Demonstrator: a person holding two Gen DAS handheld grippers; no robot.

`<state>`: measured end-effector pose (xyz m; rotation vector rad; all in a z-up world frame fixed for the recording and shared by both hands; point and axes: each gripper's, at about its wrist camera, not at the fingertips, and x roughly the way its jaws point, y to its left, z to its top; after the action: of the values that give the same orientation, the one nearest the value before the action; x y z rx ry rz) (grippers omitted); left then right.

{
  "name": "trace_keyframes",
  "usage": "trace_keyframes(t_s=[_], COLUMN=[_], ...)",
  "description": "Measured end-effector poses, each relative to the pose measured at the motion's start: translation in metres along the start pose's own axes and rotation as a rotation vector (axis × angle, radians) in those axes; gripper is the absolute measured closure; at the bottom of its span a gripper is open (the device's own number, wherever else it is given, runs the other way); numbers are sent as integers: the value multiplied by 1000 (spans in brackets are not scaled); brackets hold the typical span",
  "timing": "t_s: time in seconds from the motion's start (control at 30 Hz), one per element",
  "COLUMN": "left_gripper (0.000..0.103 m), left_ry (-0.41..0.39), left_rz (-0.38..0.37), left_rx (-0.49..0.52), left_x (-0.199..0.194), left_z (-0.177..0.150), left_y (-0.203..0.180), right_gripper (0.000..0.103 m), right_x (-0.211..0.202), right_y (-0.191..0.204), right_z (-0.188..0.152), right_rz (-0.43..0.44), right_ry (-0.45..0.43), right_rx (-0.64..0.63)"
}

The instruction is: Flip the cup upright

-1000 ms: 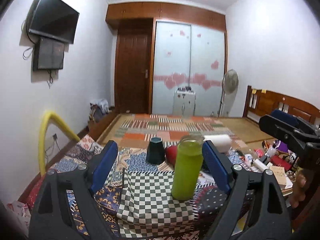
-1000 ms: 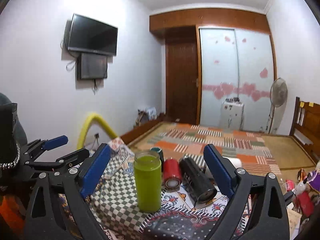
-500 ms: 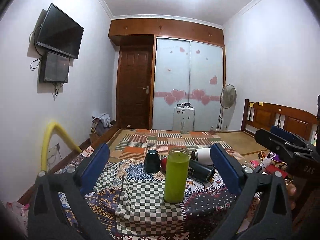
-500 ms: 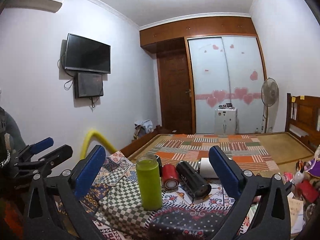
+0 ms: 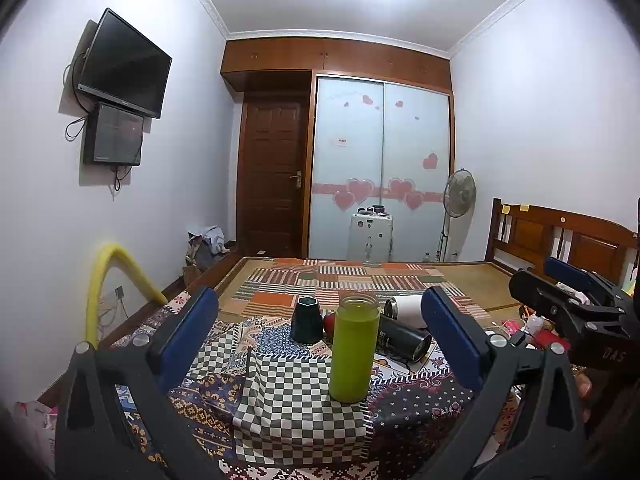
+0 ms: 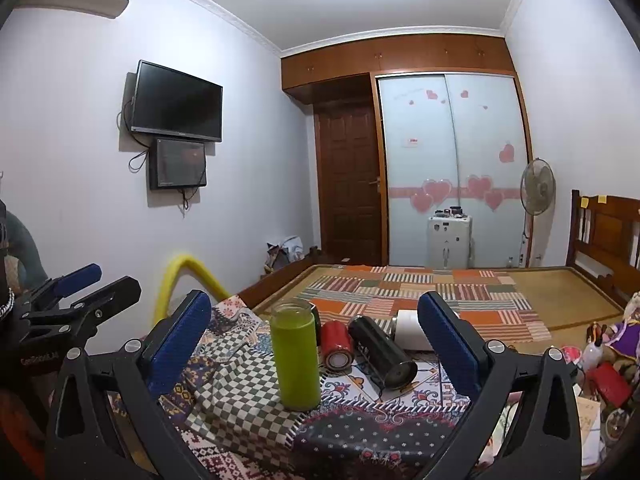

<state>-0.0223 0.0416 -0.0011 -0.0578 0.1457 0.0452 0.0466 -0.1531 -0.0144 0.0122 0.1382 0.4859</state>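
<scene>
Upright green cup (image 5: 354,348) stands on checked cloth (image 5: 280,396); left claw (image 5: 320,340), right claw (image 6: 316,340) both released

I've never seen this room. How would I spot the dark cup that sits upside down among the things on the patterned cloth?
Find the table with the patchwork cloth before the bed. A tall green bottle stands upright near its middle; the dark cup sits just behind it, to the left. It alone stands mouth down, short and tapered, while the black flask and white flask lie on their sides.

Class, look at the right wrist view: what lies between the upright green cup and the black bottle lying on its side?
In the right wrist view, a red can lies on its side between the green cup and the black bottle, on the patterned cloth.
</scene>
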Motion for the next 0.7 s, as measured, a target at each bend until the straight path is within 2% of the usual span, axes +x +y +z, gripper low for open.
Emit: trace_keyframes(t_s=[0.7], left_gripper=[0], left_ry=[-2], left_rz=[-10], left_rx=[2], left_x=[-1], left_z=[1], left_y=[-1], right_gripper=[0], right_x=[-4], right_y=[1], right_z=[0], right_rz=[-2], right_ry=[-6], right_rx=[1])
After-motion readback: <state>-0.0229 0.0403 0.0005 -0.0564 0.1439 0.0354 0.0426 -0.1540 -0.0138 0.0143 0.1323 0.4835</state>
